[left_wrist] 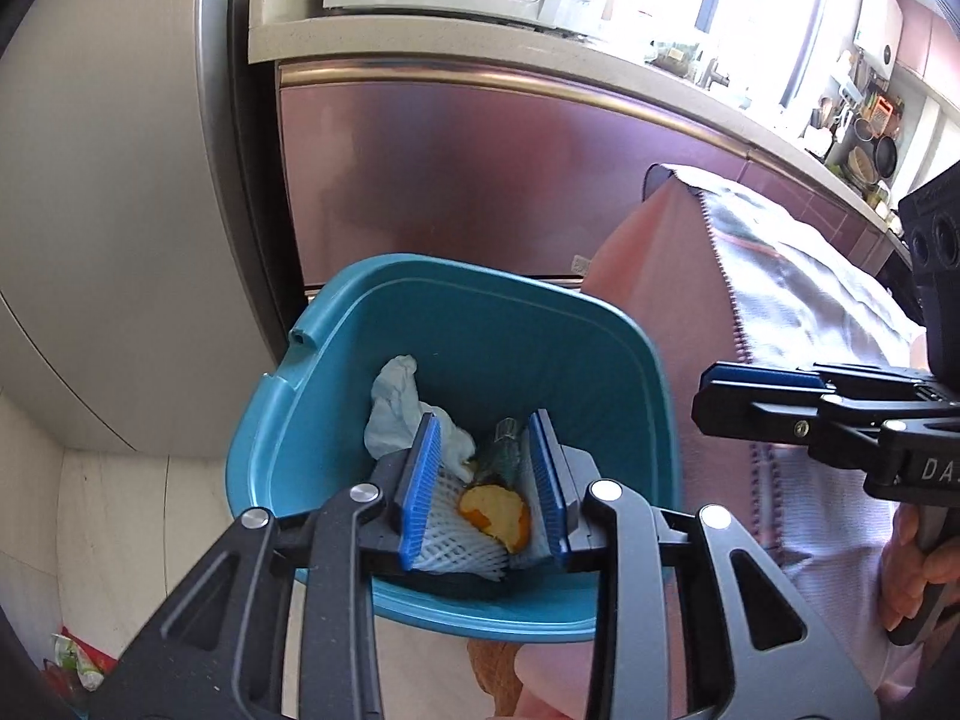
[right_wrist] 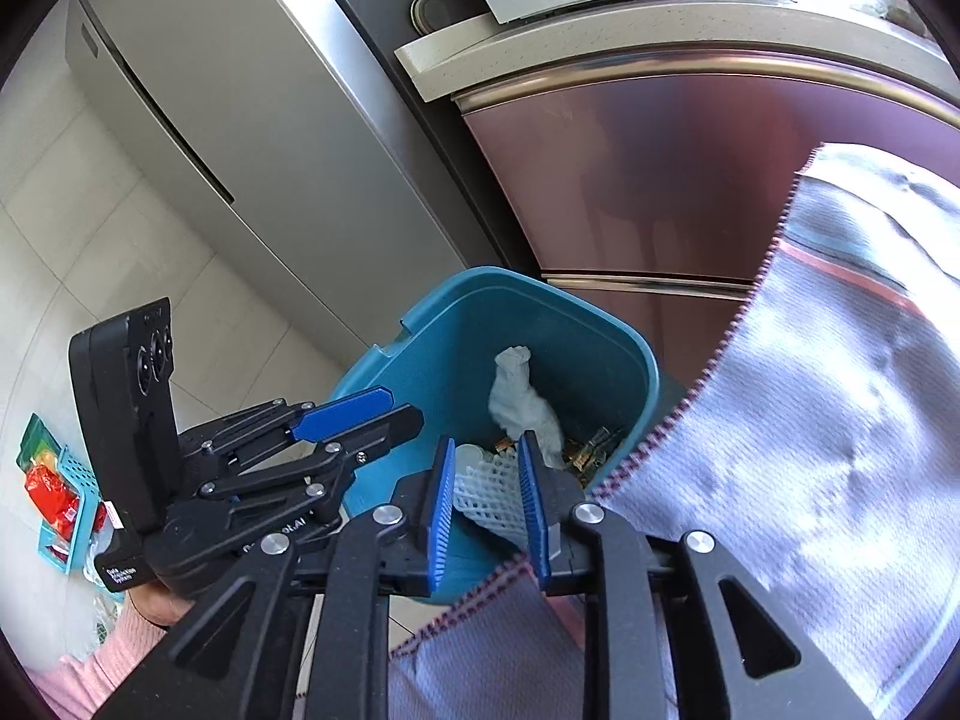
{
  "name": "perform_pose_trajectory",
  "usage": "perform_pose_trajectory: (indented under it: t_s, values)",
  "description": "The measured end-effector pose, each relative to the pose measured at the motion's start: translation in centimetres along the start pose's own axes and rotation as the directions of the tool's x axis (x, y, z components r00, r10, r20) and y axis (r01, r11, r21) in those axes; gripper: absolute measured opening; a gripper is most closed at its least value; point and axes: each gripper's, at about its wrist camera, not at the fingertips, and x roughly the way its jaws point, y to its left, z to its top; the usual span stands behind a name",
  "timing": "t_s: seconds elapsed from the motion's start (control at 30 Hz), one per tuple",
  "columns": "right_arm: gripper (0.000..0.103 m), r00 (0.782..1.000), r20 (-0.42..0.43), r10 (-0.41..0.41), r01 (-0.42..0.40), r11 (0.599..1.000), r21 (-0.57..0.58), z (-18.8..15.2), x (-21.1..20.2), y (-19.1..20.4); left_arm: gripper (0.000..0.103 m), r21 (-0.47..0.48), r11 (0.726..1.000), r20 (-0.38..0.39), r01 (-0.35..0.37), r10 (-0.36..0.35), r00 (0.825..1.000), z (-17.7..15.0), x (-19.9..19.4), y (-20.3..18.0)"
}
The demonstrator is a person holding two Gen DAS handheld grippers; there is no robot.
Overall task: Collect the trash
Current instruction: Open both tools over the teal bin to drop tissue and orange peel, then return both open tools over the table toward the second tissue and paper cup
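Note:
A teal trash bin (left_wrist: 336, 360) stands on the floor by the cabinets; it also shows in the right wrist view (right_wrist: 432, 360). Inside lie a crumpled white tissue (left_wrist: 393, 402), white foam fruit netting (left_wrist: 462, 534), an orange peel (left_wrist: 498, 513) and a dark wrapper (left_wrist: 507, 447). My left gripper (left_wrist: 486, 480) hangs open and empty above the bin, and shows from the side in the right wrist view (right_wrist: 360, 414). My right gripper (right_wrist: 486, 510) is open and empty at the bin's near rim; in the left wrist view (left_wrist: 720, 390) it sits right of the bin.
A table with a grey-white cloth (right_wrist: 840, 450) over pink cloth (left_wrist: 660, 276) stands right of the bin. Brown cabinets (left_wrist: 480, 180) and a steel fridge (right_wrist: 240, 120) stand behind. A teal basket with packets (right_wrist: 66, 498) lies on the floor at left.

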Motion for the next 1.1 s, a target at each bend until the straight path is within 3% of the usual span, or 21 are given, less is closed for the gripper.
perform_pose_trajectory:
  t_s: [0.17,0.23,0.43,0.63,0.87,1.1]
  values:
    - [0.026,0.999,0.041,-0.003,0.003,1.000,-0.016,-0.9,-2.2,0.1,0.034,0.026,0.999,0.036,0.044,-0.045,0.998,0.0,-1.5,-1.7]
    - [0.032,0.998,0.069,-0.009,0.011,0.999,-0.035,-1.4,-3.7,0.4,0.035,0.042,0.997,0.055,0.068,-0.070,0.996,-0.1,-2.3,-2.6]
    - [0.042,0.983,0.174,-0.059,0.069,0.996,-0.051,-3.7,-9.8,-0.6,0.042,0.111,0.981,0.108,0.161,-0.173,0.979,0.0,-4.9,-6.1]
    - [0.047,0.945,0.281,-0.165,0.162,0.986,0.035,-7.0,-16.8,-4.0,0.050,0.195,0.941,0.111,0.275,-0.300,0.947,-0.4,-6.4,-11.1]
    - [0.050,0.885,0.331,-0.328,0.281,0.942,0.184,-11.3,-23.7,-9.2,0.057,0.279,0.882,0.065,0.380,-0.412,0.909,-1.1,-6.7,-17.6]
    - [0.056,0.830,0.360,-0.425,0.309,0.889,0.337,-14.6,-29.2,-15.1,0.065,0.354,0.818,0.000,0.453,-0.484,0.875,-2.2,-6.3,-24.5]
